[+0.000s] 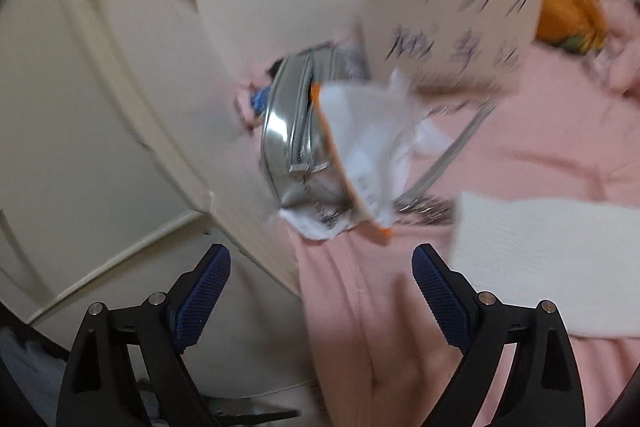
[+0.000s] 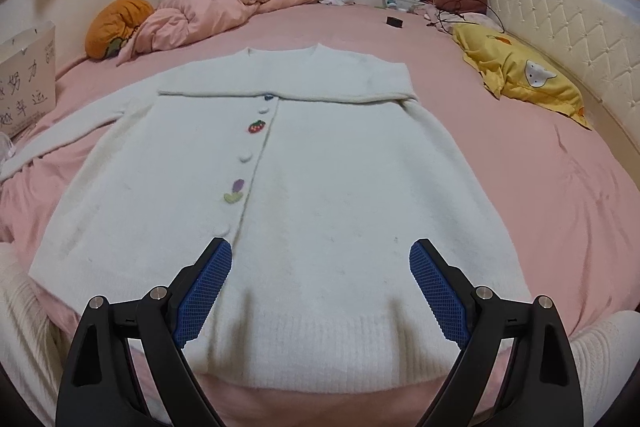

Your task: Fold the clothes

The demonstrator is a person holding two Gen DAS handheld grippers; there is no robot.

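Cardigan point(image 2: 280, 195) spread whole — right view only.

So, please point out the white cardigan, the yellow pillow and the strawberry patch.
white cardigan point(image 2: 340, 187), right wrist view, front panel.
yellow pillow point(image 2: 520, 75), right wrist view, its middle.
strawberry patch point(image 2: 257, 126), right wrist view, red body.

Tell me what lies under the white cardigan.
The white cardigan lies flat, buttons up, on the pink bedsheet, which shows all around it. Whatever else may lie beneath is covered by the knit.

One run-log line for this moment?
cardigan: flat on bed, one sleeve folded across | left gripper: open, empty | right gripper: open, empty
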